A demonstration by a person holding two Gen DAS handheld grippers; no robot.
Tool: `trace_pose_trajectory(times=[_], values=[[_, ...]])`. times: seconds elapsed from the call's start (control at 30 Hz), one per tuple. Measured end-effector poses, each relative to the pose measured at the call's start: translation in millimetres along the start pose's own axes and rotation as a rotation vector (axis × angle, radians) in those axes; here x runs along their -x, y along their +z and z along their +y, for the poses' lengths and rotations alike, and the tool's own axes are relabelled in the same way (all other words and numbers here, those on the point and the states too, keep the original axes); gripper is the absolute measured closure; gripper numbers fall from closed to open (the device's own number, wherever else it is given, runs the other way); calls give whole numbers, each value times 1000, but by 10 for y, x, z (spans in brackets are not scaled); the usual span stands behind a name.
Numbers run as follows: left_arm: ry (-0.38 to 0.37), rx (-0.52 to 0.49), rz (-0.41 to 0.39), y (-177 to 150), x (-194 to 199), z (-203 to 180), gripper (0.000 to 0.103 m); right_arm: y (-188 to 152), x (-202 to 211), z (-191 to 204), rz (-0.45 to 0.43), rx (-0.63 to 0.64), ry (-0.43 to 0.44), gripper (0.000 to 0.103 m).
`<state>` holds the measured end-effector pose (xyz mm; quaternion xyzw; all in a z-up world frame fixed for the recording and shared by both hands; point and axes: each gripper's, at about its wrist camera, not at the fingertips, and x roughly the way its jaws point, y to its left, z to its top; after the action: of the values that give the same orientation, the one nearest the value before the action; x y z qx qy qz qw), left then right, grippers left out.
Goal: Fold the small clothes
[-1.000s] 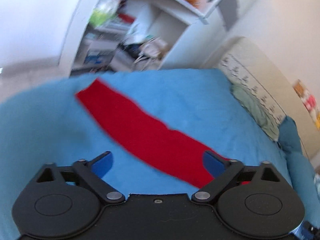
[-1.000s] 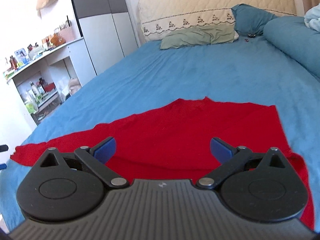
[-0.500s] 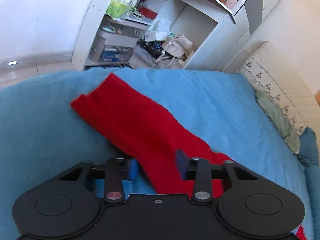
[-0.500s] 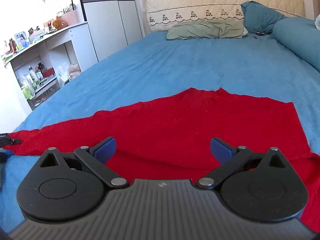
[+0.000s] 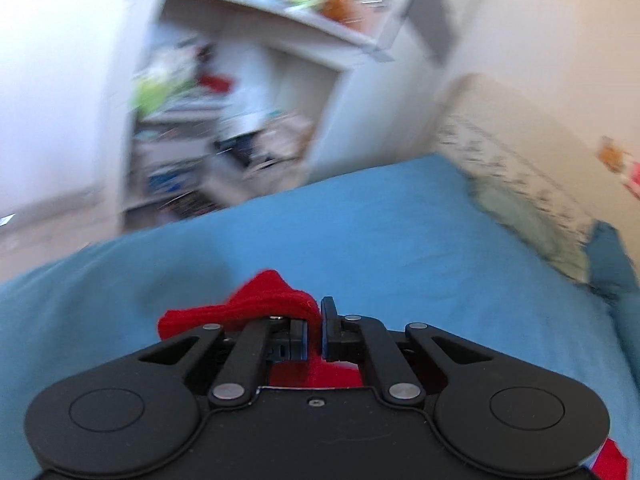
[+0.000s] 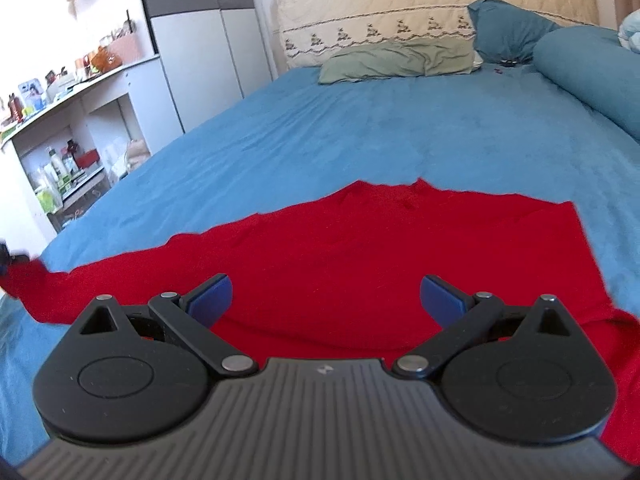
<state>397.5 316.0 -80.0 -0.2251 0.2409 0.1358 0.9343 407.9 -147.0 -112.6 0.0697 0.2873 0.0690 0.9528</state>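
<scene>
A red garment [image 6: 360, 256] lies spread on the blue bed sheet [image 6: 360, 132]. Its long sleeve runs off to the left in the right wrist view. My left gripper [image 5: 315, 328] is shut on the end of that red sleeve [image 5: 272, 296], which bunches up over the fingers; the view is blurred by motion. The left gripper shows as a dark tip at the far left edge of the right wrist view [image 6: 8, 260]. My right gripper [image 6: 326, 294] is open and empty, low over the body of the garment.
A green pillow [image 6: 400, 60] and a beige headboard [image 6: 420, 8] stand at the far end of the bed. A rolled blue duvet [image 6: 592, 72] lies along the right. White shelves full of small items [image 6: 60, 128] stand left of the bed.
My left gripper has closed on the sleeve end and lifted it, bunching the cloth. My right gripper has stayed open over the garment, shifting only slightly.
</scene>
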Motion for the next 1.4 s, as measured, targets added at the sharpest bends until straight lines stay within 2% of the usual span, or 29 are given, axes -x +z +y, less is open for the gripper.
trace_pose_trajectory(times=[0.13, 0.27, 0.33, 0.4, 0.5, 0.57, 0.63, 0.73, 0.8, 0.87, 0.93, 1.03, 1.1, 1.2, 1.4], values=[[-167, -111, -12, 43, 21, -1071, 97, 111, 165, -277, -31, -20, -30, 0], [-350, -178, 36, -178, 23, -2193, 97, 178, 337, -621, -57, -50, -66, 0], [-423, -231, 78, -457, 13, -2745, 97, 184, 408, -791, -65, -63, -87, 0], [-463, -276, 136, -779, -39, -3124, 97, 175, 469, -967, -65, -78, -111, 0], [-479, -352, 261, -1425, -164, -3536, 97, 110, 546, -1242, -54, -103, -147, 0], [-478, -409, 341, -1815, -255, -3675, 97, 51, 571, -1396, -38, -113, -166, 0], [-464, -460, 393, -2104, -306, -3721, 97, -9, 582, -1531, -24, -120, -181, 0], [-464, -521, 424, -2338, -325, -3716, 96, -90, 582, -1685, -10, -129, -192, 0], [-467, -541, 425, -2378, -260, -3690, 88, -116, 569, -1743, -5, -137, -196, 0], [-477, -552, 413, -2341, -214, -3644, 43, -123, 551, -1754, -3, -148, -194, 0], [-477, -560, 378, -2257, -109, -3614, 24, -85, 543, -1719, -4, -148, -189, 0], [-443, -560, 340, -1994, 3, -3566, 6, -19, 530, -1636, 11, -121, -158, 0], [-443, -566, 280, -1856, 119, -3426, 3, 58, 480, -1538, 24, -93, -136, 0], [-394, -582, 227, -1692, 240, -3071, 1, 173, 350, -1341, 49, -10, -107, 0], [-273, -574, 217, -1548, 155, -2393, 1, 210, -214, -808, 176, 198, -64, 0]])
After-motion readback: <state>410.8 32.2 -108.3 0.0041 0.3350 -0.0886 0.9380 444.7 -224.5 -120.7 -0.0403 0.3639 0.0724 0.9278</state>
